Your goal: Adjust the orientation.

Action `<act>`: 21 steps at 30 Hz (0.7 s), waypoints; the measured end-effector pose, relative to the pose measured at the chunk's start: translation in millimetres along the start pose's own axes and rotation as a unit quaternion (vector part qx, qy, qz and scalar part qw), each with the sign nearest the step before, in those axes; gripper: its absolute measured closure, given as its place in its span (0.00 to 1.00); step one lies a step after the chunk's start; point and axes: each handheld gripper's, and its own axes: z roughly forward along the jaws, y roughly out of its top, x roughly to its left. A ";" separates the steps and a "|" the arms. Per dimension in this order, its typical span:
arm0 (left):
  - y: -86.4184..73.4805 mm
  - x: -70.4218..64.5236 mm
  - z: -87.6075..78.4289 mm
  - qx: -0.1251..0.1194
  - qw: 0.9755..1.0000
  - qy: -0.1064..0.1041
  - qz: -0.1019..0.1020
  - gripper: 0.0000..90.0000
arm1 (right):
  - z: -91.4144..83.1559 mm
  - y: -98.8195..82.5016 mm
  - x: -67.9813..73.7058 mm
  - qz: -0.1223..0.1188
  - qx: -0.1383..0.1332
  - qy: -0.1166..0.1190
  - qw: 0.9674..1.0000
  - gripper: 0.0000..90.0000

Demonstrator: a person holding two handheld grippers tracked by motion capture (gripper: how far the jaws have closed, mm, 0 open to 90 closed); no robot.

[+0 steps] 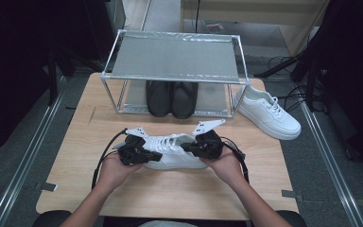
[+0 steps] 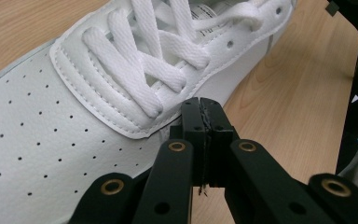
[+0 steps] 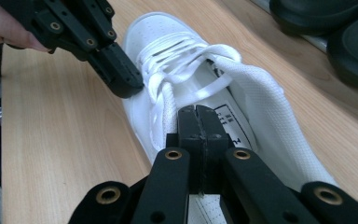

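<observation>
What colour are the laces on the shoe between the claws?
White, same as the shoe; the laces show best in the left gripper view.

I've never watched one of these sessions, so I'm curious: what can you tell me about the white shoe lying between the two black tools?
The white sneaker lies on the wooden table in front of the person. It looks like smooth leather, with small holes punched in the toe, flat white laces crossed through eyelets, and a mesh lining with a printed label inside. The left gripper, shut, is at its side below the laces; the right gripper, also shut, is at the collar. Whether either pinches anything is unclear.
</observation>
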 end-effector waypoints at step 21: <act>15.6 14.4 6.8 -0.001 1.000 0.004 0.002 0.99 | 13.9 -6.0 32.2 -0.012 0.026 0.036 0.999 1.00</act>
